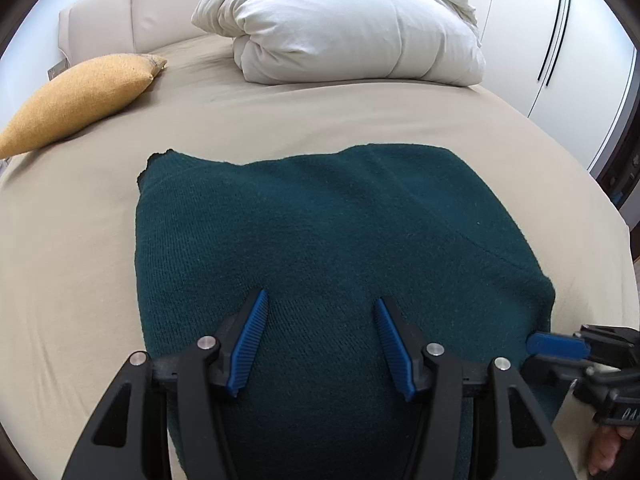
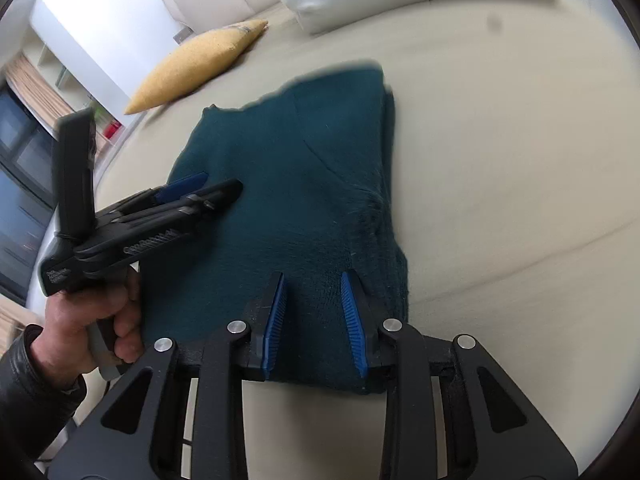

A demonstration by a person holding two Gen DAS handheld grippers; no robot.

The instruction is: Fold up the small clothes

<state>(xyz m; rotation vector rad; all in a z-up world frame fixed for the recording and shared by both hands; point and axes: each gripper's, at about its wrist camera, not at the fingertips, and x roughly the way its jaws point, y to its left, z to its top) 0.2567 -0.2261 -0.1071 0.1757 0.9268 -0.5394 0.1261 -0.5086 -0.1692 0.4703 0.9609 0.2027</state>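
A dark teal knit garment point(image 1: 320, 220) lies folded into a rough rectangle on the beige bed sheet point(image 1: 80, 240). My left gripper point(image 1: 320, 297) hovers open over its near half, and flat cloth shows between the blue pads. In the right wrist view the same garment point(image 2: 304, 184) stretches away from me. There my right gripper point(image 2: 314, 276) stands over its near right corner with a narrow gap between the pads and no cloth pinched. The left gripper point(image 2: 224, 184) shows from the side over the garment's left edge. The right gripper point(image 1: 534, 345) pokes in at the garment's lower right corner.
A mustard cushion point(image 1: 76, 96) lies at the far left of the bed, and a folded white duvet point(image 1: 340, 28) is heaped at the head. A pale headboard point(image 1: 120, 12) stands behind, with white wardrobe doors point(image 1: 560, 40) to the right. A hand in a black sleeve point(image 2: 84, 328) holds the left gripper.
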